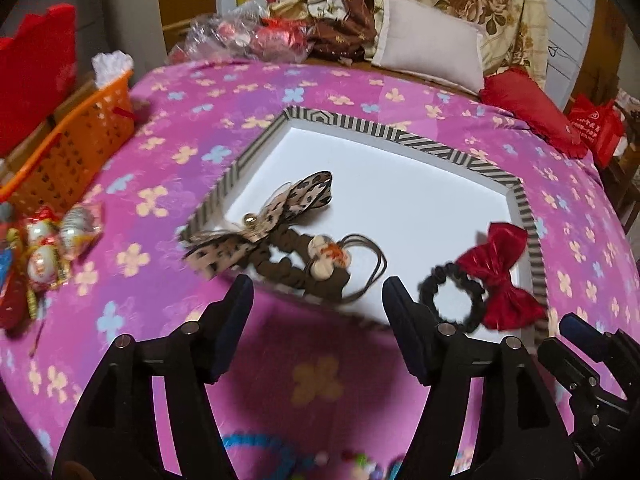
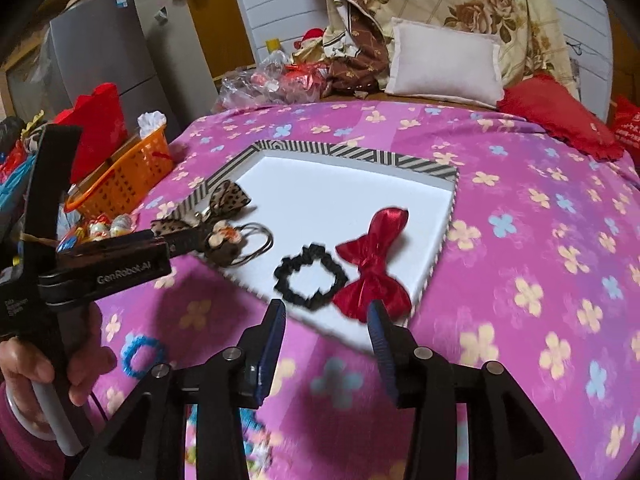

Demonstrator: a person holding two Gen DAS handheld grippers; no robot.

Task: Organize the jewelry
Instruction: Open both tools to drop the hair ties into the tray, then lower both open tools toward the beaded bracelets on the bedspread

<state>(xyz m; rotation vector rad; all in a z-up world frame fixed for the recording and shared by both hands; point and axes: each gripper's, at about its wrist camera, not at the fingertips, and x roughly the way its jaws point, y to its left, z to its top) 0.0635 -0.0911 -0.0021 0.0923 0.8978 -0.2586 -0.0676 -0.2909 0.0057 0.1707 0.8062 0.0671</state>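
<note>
A white tray with a striped rim [image 1: 400, 136] [image 2: 360, 152] lies on the pink flowered cover. In it lie a leopard-print bow scrunchie [image 1: 264, 224] [image 2: 230, 198], a brown hair tie with a round charm [image 1: 326, 258] [image 2: 224, 240], and a black scrunchie [image 1: 452, 298] [image 2: 310, 278] joined to a red bow [image 1: 498, 276] [image 2: 374, 264]. My left gripper [image 1: 318, 292] is open and empty just before the tray's near edge. My right gripper [image 2: 328, 320] is open and empty, near the black scrunchie. A blue scrunchie [image 2: 142, 354] lies on the cover outside the tray.
An orange basket [image 1: 72, 140] [image 2: 128, 176] stands at the left, with wrapped trinkets [image 1: 52, 240] beside it. Pillows [image 1: 432, 44] and red cushions [image 1: 528, 108] lie behind the tray. Colourful beads [image 1: 280, 456] lie near the front edge.
</note>
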